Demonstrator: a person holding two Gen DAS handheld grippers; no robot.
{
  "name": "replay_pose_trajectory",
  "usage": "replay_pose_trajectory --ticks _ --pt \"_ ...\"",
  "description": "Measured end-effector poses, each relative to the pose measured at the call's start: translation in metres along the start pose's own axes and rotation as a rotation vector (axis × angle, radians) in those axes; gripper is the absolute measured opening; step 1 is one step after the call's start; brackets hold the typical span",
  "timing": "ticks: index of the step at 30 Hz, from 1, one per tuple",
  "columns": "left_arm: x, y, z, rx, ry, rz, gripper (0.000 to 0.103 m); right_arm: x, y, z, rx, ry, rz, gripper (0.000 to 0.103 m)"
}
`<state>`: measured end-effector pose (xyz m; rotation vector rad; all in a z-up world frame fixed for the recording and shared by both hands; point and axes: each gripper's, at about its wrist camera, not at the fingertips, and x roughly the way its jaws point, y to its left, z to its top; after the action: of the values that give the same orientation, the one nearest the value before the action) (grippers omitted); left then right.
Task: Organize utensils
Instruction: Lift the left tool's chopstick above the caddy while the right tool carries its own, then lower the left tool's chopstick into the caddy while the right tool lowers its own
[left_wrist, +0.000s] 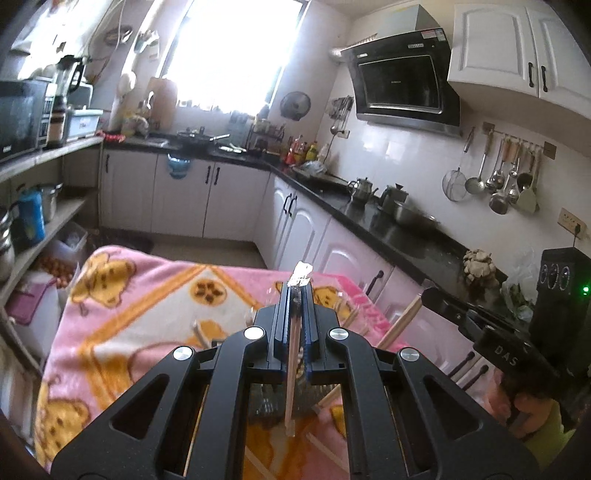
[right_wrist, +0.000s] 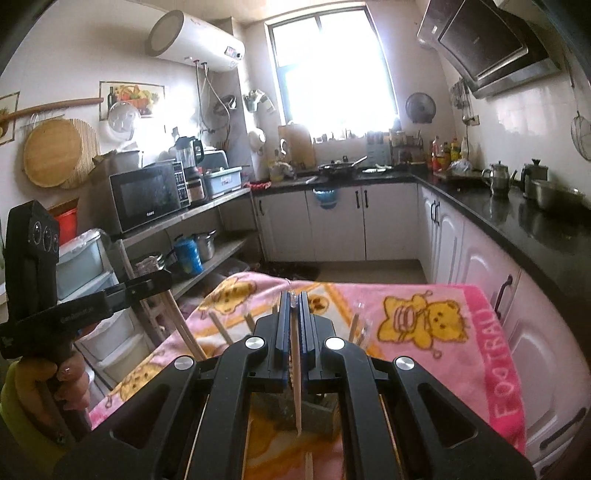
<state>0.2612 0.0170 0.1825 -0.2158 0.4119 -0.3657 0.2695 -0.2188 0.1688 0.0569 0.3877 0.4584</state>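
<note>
Midway by my reading: the left tongs (left_wrist: 295, 295) and right tongs (right_wrist: 293, 306) each clench one chopstick (left_wrist: 292, 369), while loose chopsticks (right_wrist: 221, 328) lie below on the blanket (left_wrist: 147, 295), unsorted.

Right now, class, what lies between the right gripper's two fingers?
A wooden chopstick, clamped between the right gripper's fingers, seen in the right wrist view.

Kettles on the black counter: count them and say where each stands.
2. The spouted kettle stands on the black counter by the right wall; the second kettle stands just nearer the camera, beside a steel basin. More may hide in the far clutter.
</note>
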Motion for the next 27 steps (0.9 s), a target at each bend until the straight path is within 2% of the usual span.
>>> replay_pose_trajectory --ticks 6,15,20,27 --pt "0.004 -0.004 0.023 0.032 -0.042 0.031 0.001 -0.005 -0.007 0.021 -0.001 -0.046 -0.015 0.005" --pt "0.011 0.002 0.033 0.052 -0.102 0.109 0.001 -0.004 -0.021 0.04 0.05 -0.099 -0.024 0.005" --pt "0.022 0.009 0.031 0.052 -0.116 0.156 0.001 0.002 -0.023 0.04 0.051 -0.108 -0.034 0.005" --pt "0.037 0.022 0.027 0.038 -0.119 0.185 0.001 0.015 -0.03 0.031 0.061 -0.101 -0.064 0.005"
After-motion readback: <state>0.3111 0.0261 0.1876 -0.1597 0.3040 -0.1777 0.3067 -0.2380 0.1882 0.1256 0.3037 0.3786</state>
